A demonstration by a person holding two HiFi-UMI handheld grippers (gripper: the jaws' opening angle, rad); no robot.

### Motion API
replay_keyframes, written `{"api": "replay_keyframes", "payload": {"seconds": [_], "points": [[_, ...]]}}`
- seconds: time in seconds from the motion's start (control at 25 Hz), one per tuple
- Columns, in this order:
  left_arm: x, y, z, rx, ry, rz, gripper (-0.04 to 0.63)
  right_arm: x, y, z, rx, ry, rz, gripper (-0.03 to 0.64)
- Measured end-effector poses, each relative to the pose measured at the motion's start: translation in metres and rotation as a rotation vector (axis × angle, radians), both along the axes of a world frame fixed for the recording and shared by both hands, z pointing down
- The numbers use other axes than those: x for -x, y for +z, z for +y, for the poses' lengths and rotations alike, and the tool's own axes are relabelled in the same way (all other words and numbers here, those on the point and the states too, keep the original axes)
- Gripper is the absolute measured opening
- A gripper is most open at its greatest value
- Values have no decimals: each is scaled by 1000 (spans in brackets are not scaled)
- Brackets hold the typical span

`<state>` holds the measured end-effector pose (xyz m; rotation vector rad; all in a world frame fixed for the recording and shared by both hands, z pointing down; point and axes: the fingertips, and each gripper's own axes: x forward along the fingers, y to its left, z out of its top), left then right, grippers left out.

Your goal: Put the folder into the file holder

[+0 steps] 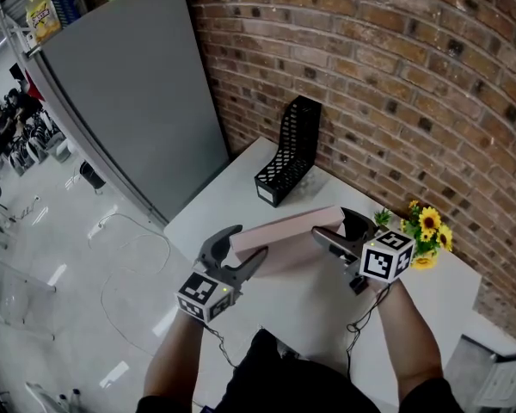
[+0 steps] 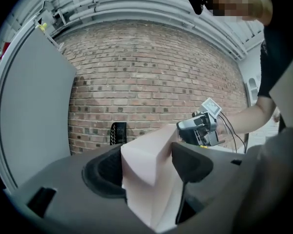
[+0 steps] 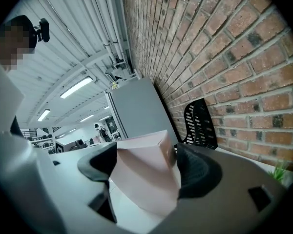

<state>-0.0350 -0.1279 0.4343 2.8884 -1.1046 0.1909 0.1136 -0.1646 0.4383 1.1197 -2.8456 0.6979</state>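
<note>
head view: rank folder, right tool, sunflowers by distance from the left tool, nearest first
1. folder, between the left tool's jaws.
2. right tool, at the folder's other end.
3. sunflowers, beyond the right tool, far right.

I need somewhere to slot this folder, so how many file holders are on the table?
1. The black mesh file holder stands at the far side of the table by the brick wall, beyond the pink folder. No other shows in any view.

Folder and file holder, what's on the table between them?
Nothing. The head view shows only bare white table between the folder and the file holder.
</note>
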Motion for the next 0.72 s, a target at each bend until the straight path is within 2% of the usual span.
{"api": "replay_keyframes", "payload": {"seconds": [0.2, 0.36, 0.52, 0.72], "points": [[-6, 0, 13, 46, 88, 36, 254, -8, -1, 0, -2, -1, -10, 391], [-17, 1, 26, 37, 169, 12, 210, -17, 0, -1, -7, 4, -32, 391], [-27, 1, 29, 36, 195, -3, 207, -18, -1, 1, -15, -9, -33, 389], [-36, 4, 26, 40, 181, -20, 207, -17, -2, 2, -20, -14, -28, 385]]}}
